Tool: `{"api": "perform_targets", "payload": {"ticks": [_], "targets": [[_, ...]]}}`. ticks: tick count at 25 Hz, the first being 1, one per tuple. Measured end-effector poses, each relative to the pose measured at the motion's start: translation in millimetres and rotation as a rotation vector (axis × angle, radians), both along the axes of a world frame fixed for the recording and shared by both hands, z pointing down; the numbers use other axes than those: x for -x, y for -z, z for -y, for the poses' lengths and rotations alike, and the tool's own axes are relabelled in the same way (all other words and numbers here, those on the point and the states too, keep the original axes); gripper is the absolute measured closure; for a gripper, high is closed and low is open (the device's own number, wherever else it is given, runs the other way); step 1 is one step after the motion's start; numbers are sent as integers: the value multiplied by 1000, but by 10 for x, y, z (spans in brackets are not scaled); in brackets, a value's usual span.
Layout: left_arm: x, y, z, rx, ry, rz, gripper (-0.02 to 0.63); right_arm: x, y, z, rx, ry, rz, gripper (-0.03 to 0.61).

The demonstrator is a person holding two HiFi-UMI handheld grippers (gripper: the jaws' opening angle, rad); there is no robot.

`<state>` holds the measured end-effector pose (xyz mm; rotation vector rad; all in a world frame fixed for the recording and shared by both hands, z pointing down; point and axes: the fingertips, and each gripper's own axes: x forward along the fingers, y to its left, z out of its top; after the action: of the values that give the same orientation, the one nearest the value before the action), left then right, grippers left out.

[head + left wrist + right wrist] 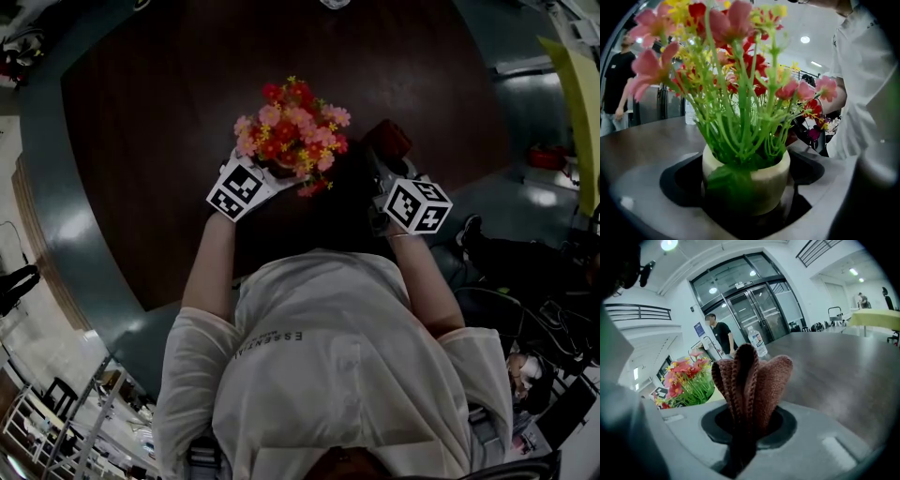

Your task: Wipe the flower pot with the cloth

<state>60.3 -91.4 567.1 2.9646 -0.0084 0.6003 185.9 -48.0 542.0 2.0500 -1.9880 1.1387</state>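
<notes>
Pink flowers [292, 127] mostly hide the flower pot [746, 180] from overhead

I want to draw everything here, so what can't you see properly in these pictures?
Left gripper view: the round cream flower pot has its base lost in shadow behind a blurred green leaf.
Head view: that pot is mostly hidden under its pink, red and yellow flowers.
Right gripper view: the reddish-brown knitted cloth has its lower end swallowed between the jaws of the right gripper. The clear plastic bottle has a label too small to read.
</notes>
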Motion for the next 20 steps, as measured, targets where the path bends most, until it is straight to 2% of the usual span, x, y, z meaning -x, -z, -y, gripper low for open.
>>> {"api": "perform_targets", "payload": {"ticks": [5, 6, 10, 15, 18, 20], "targets": [[-5, -78, 36, -11, 19, 44, 45, -27, -55, 9, 15, 17, -10, 528], [5, -83, 62, -13, 27, 48, 80, -23, -65, 26, 18, 19, -10, 528], [13, -62, 117, -22, 42, 47, 76, -39, -55, 90, 22, 27, -19, 528], [72, 134, 146, 2, 107, -21, 74, -13, 38, 124, 25, 71, -54, 528], [18, 447, 157, 66, 187, -72, 74, -45, 85, 91, 31, 115, -84, 528], [31, 654, 160, 108, 223, -78, 74, 50, 131, 102, 33, 160, -96, 528]]}}
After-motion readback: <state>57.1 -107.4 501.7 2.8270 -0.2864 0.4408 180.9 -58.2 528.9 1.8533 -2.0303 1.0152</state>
